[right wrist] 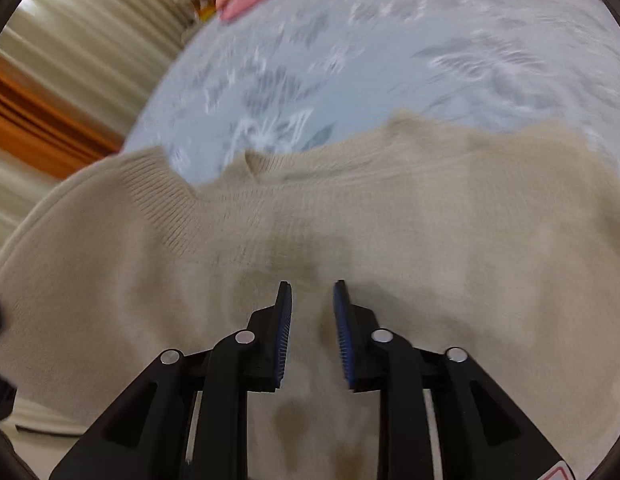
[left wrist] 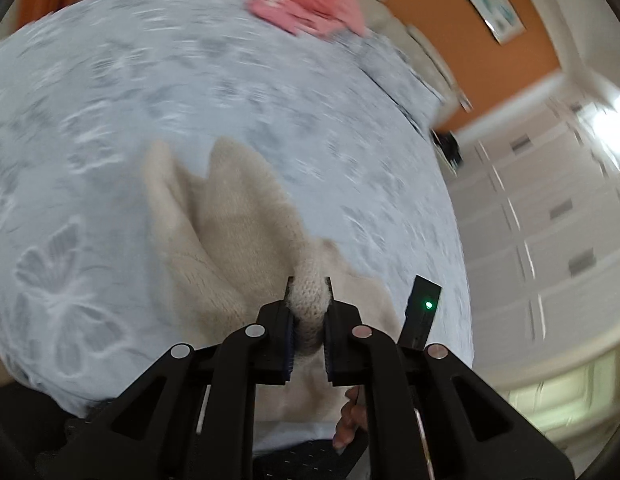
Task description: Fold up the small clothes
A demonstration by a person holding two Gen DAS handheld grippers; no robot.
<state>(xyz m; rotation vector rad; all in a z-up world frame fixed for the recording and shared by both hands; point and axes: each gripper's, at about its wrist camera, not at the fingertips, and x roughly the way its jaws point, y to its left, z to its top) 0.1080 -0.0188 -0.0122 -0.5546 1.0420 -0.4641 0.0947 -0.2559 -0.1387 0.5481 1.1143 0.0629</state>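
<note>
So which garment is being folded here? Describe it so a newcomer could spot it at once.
On the pale blue floral bedspread, it is the cream knit sweater lying nearest, a bunch of it pinched in the left gripper. The only other garment is pink, at the far edge.

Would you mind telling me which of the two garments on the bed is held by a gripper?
The cream knitted sweater: the left gripper is clamped on a bunched fold of it. The pink garment lies untouched at the bed's far edge.
</note>
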